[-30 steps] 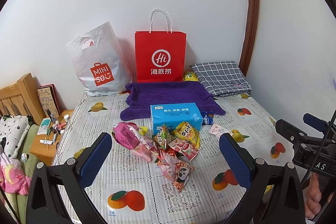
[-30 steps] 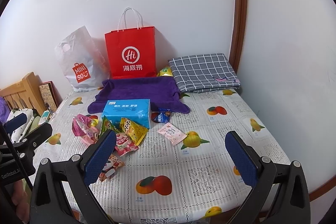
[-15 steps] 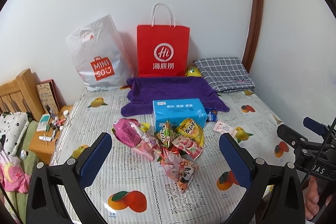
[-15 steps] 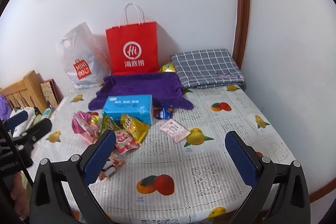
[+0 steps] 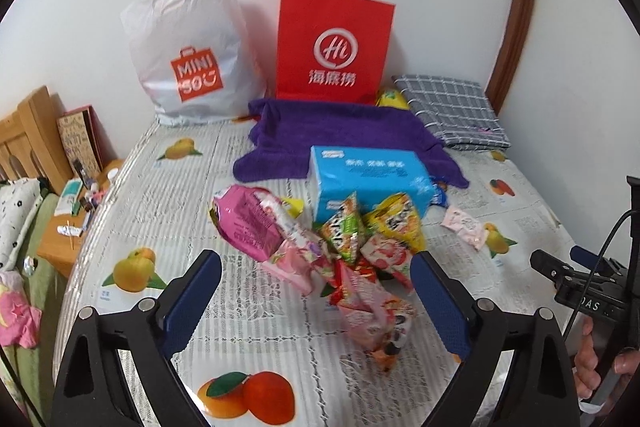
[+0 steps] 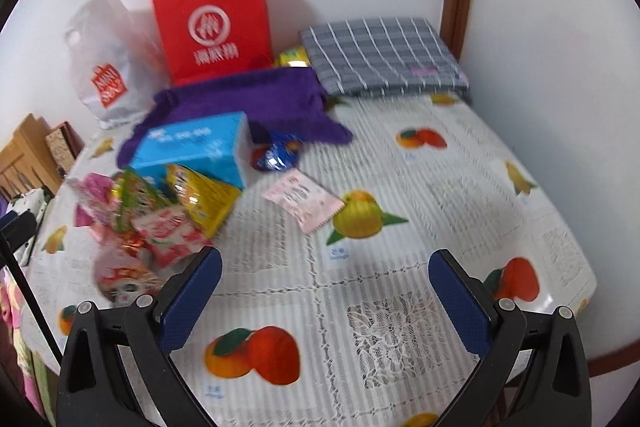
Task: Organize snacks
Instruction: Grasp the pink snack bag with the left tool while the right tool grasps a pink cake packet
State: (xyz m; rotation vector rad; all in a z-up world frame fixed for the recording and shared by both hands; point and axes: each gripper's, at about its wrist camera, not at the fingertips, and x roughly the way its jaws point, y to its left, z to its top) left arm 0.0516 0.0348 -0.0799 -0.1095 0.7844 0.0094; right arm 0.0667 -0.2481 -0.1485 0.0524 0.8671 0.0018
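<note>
Currently, both claws are seen spread wide and nothing is gripped by either. The left gripper point(image 5: 316, 291) is held above the fruit-print bedcover point(image 5: 168, 219), and between its blue-padded fingers point(image 5: 192, 299) a loose heap of snack packets point(image 5: 344, 255) is framed, though no packet is touched. Within that heap a pink bag point(image 5: 252, 223) is found at the left, a green packet point(image 5: 342, 227) and a yellow packet point(image 5: 396, 223) at the far side, and a pink panda-print packet point(image 5: 380, 327) nearest the camera. Just behind the heap a blue tissue box point(image 5: 368, 175) is set, partly resting on a purple towel point(image 5: 340, 131). A small pink sachet point(image 6: 304, 199) is seen lying apart to the right of the heap, and a blue wrapper point(image 6: 280, 155) is tucked beside the box. Against the wall a red paper bag point(image 5: 334, 47) and a white Miniso plastic bag point(image 5: 192, 47) are stood upright, with a folded grey checked cloth point(image 6: 380, 55) laid in the corner. The right gripper point(image 6: 324, 303) is held over bare bedcover to the right of the heap, whose packets are seen just past its left finger; this view is blurred.
</note>
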